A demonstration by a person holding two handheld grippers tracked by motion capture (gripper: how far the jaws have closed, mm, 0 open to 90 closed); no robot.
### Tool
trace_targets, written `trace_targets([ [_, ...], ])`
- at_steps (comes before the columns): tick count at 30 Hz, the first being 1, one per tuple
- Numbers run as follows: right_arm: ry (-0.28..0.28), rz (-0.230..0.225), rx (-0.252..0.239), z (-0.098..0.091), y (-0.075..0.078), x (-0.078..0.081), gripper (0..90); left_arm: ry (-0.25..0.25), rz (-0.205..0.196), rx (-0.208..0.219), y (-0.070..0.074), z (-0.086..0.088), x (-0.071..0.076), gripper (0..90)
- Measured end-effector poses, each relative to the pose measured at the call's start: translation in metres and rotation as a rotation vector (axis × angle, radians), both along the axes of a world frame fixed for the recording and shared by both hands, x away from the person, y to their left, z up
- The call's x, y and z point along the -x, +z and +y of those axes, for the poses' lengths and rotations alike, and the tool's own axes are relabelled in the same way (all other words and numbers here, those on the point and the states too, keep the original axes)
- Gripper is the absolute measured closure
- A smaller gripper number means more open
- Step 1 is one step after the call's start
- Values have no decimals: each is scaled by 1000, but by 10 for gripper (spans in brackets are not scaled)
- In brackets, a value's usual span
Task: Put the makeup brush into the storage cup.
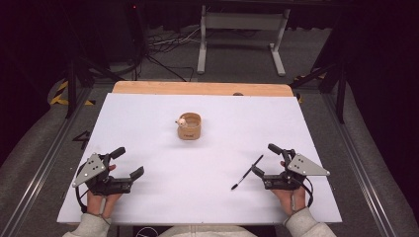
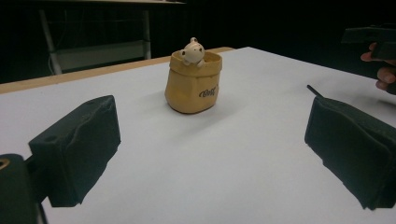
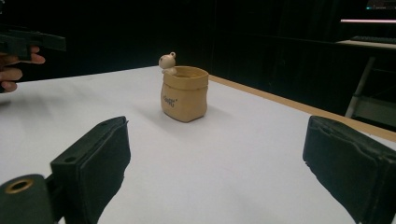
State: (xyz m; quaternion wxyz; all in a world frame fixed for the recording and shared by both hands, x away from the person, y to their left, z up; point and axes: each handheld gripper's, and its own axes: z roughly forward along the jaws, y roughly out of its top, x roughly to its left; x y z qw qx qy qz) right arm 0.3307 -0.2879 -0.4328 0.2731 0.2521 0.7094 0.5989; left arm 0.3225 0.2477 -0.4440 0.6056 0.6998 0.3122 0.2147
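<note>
A tan, sack-shaped pot [image 1: 189, 126] stands upright on the white desk [image 1: 148, 113], and everything else can be placed from it. A small pale figurine [image 1: 181, 121] sits on its rim; in the left gripper view the pot [image 2: 192, 84] shows dark lettering on its front and the figurine [image 2: 192, 50] peeks over the top edge.

The black pen [image 1: 247, 173] lies flat on the desk, nearer the person than the pot and off to its right, slanted with one end pointing toward the pot. It is well apart from the pot.

The left tool [image 1: 129, 162] rests nearer the person than the pot and to its left, well apart from it — its jaws stand wide open with bare desk between them and nothing held. In the left gripper view the left tool [image 2: 210, 149] frames the pot between its two black pads [image 2: 79, 149], far short of it.

The right tool [image 1: 266, 159] sits on the pot's right, nearer the person, just beside the pen's upper end; whether it touches the pen cannot be told. Its jaws are likewise spread wide and hold nothing — in the right gripper view the right tool [image 3: 215, 163] looks toward the pot [image 3: 185, 93] across bare desk.
</note>
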Motion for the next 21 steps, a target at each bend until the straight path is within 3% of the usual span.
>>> trace_targets([
  [6,5,-3,16,3,0,0,72,12,8,25,0,3,-1,38],
  [14,15,11,0,1,5,-1,71,34,5,10,2,0,0,46],
  [16,42,-2,26,1,10,-1,85,31,12,15,1,-1,-1,46],
  [17,58,-20,64,4,15,-1,85,18,16,15,-1,-4,-2,45],
  [21,90,-15,99,7,25,-2,124,12,21,16,-1,-7,-2,45],
])
